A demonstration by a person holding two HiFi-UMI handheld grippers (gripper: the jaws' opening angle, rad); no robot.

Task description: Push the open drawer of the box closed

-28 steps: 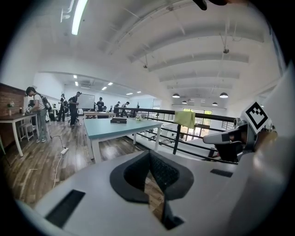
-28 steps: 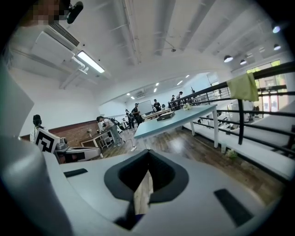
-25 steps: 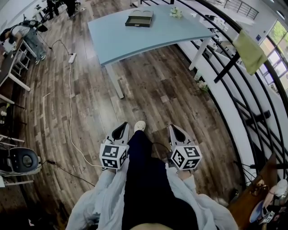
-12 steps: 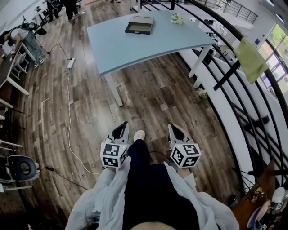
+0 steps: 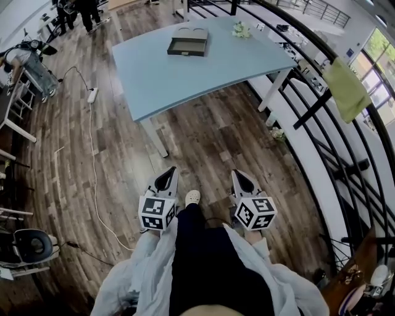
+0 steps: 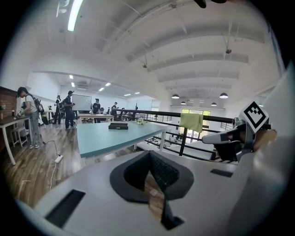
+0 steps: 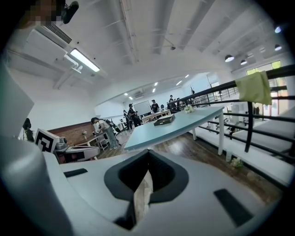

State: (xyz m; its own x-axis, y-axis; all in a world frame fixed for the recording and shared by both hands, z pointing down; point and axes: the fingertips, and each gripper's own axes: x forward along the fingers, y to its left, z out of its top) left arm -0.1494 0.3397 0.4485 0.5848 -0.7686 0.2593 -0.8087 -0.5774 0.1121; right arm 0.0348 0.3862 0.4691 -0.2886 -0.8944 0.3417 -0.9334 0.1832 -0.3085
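The dark box [image 5: 188, 42] lies far ahead on the blue table [image 5: 185, 77], with its drawer pulled out toward me. It also shows small in the left gripper view as the box [image 6: 118, 126] and in the right gripper view as the box [image 7: 164, 120]. My left gripper [image 5: 165, 179] and right gripper [image 5: 242, 180] are held low in front of the person's body, over the wooden floor and well short of the table. Both point forward, their jaws shut with nothing between them, as on the left gripper [image 6: 149, 156] and right gripper [image 7: 147, 154].
A black railing [image 5: 321, 92] with a yellow-green cloth [image 5: 345, 77] runs along the right. A white cable and power strip [image 5: 92, 95] lie on the floor at the left. Small flowers [image 5: 241, 29] sit on the table's far side. People stand at the far end [image 5: 77, 12].
The table and box have drawn nearer and lower in the head view as the person walks forward. Both grippers keep their place in front of the body.
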